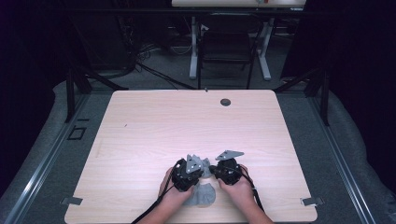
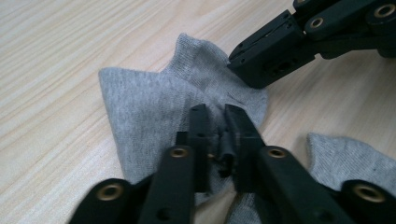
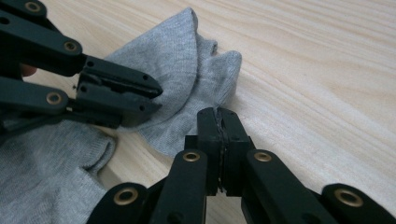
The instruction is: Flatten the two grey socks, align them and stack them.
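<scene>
Looking down, both hands hold claws over a grey sock [image 1: 201, 193] near the table's [image 1: 140, 130] close edge. The left claw [image 2: 218, 122] pinches sock fabric; the right claw [image 3: 218, 122] is clamped on its edge.

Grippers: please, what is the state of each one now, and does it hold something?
Left gripper: nearly closed, pinching a fold of the grey sock.
Right gripper: closed on the edge of the same sock.
</scene>
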`<state>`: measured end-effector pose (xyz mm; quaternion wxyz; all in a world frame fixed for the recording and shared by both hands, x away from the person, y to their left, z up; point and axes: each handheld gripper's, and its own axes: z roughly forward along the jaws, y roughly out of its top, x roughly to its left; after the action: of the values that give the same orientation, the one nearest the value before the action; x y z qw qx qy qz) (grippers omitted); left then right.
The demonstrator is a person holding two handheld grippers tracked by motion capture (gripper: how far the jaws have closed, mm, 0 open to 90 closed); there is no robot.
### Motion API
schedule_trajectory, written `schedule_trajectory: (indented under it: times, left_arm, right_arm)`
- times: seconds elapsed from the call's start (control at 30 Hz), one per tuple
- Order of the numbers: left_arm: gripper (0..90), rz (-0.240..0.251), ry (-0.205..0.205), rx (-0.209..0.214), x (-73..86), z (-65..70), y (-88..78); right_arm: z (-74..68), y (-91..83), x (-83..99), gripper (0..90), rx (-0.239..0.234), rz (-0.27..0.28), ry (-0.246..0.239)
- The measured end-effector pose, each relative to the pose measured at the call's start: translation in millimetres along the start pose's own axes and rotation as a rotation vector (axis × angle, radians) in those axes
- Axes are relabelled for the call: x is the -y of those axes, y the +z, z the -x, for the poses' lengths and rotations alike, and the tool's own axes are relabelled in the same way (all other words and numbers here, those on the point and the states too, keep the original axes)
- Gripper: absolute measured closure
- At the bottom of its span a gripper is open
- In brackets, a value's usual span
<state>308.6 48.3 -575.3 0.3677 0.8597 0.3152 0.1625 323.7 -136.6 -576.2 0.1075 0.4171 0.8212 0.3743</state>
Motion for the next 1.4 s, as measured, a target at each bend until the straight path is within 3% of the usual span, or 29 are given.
schedule_trajectory:
  times: [0.27, 0.47, 0.63, 0.8, 1.0, 1.27, 1.4]
  left_arm:
    - [87.3, 0.057, -0.033, -0.008, -4.0, -12.6, -23.5]
    - [87.2, 0.093, -0.072, -0.035, -0.6, -28.0, -44.0]
    - [87.2, 0.096, -0.106, -0.068, 6.9, -42.5, -54.2]
    - [87.2, 0.071, -0.130, -0.095, 20.5, -54.6, -57.5]
    - [84.5, 0.038, -0.152, -0.097, 35.9, -60.6, -52.0]
    - [70.0, 0.076, -0.186, -0.116, 33.2, -67.9, -57.5]
    - [66.7, 0.062, -0.183, -0.115, 31.2, -71.3, -54.6]
  right_arm:
    - [0.2, -0.2, 0.0, 89.0, 0.003, 0.003, 0.001]
    - [1.3, -1.5, 0.4, 89.0, 0.006, 0.002, -0.002]
    - [1.3, -2.3, 0.7, 89.1, 0.009, -0.002, -0.008]
    - [1.2, -3.4, 1.4, 89.1, 0.014, -0.003, -0.010]
    - [-0.1, -2.6, 1.5, 89.0, 0.004, -0.005, -0.026]
    - [0.1, -2.9, 1.5, 86.8, 0.001, -0.001, -0.031]
    - [1.8, -3.7, 1.6, 82.4, 0.005, 0.003, -0.018]
